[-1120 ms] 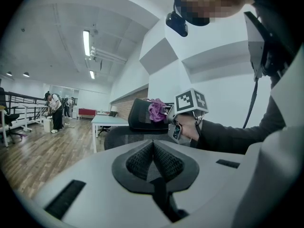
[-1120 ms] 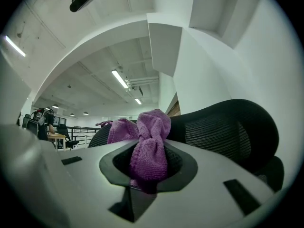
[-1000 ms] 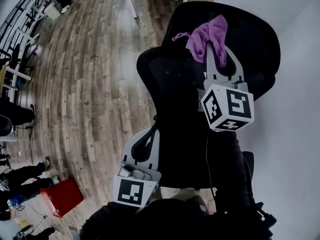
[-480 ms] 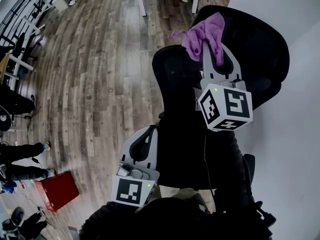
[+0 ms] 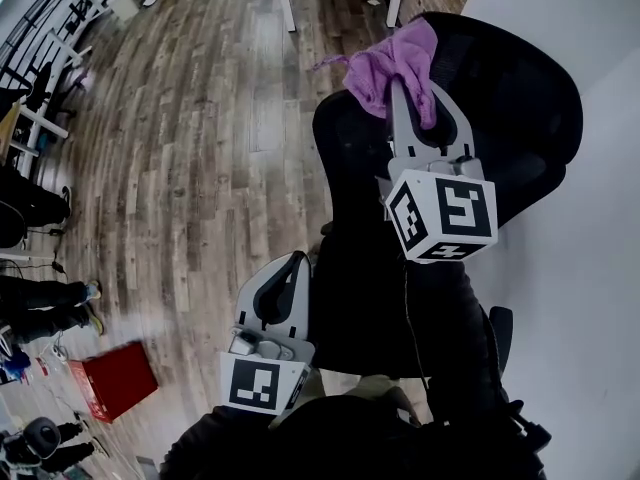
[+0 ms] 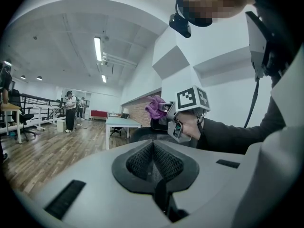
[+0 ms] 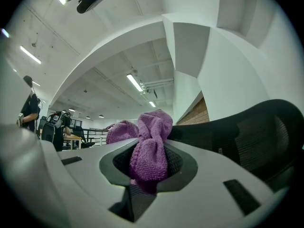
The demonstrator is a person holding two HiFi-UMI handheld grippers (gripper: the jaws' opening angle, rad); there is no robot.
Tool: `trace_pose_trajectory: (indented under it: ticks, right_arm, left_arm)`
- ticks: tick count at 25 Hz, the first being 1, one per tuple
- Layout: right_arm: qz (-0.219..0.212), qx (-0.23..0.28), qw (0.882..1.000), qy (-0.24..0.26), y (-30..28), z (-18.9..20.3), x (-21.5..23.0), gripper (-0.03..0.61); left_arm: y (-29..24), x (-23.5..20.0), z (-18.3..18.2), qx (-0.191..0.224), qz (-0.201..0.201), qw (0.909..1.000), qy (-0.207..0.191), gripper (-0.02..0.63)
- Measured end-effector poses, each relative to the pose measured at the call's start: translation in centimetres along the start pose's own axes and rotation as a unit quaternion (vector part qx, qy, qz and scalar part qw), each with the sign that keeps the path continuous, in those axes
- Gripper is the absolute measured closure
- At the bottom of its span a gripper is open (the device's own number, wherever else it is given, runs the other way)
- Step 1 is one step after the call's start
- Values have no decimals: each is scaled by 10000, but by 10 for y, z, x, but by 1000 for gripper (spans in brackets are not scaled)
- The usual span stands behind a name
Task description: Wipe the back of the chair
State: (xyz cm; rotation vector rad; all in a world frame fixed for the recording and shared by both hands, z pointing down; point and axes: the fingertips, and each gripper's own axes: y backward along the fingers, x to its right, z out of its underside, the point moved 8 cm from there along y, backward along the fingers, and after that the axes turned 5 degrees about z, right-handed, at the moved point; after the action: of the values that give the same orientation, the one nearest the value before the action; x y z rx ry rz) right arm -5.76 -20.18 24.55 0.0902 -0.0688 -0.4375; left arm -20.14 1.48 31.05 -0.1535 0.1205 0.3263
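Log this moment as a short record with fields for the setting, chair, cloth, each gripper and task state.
setting: open office, wood plank floor, red box at lower left
chair: black mesh chair, beside a white wall
cloth: purple cloth, bunched, by the chair's upper edge; contact unclear
right gripper: right gripper raised, jaws clamped on the cloth
left gripper: left gripper held low, jaws together, nothing between them
task state: cloth in hand at the chair back

purple cloth (image 5: 392, 66), black mesh chair (image 5: 520, 98), red box (image 5: 112, 380)
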Motion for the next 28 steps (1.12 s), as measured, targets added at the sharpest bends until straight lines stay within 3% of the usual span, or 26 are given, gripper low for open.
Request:
trace_pose_trajectory:
  ticks: [7,13,28]
  right_arm:
    - [-45,-150,9998,-75,8,26,0,495]
    - [-75,-237,9997,-12,9,22,3,495]
    - [236,-362,9990,126,15,30,51,495]
  left_arm:
    - [-9,0,8,43,172,9996,-223,604]
    - [-12,5,3,-15,250,9995,-206,604]
    - [-39,26,10,-109,417,9987,-287,604]
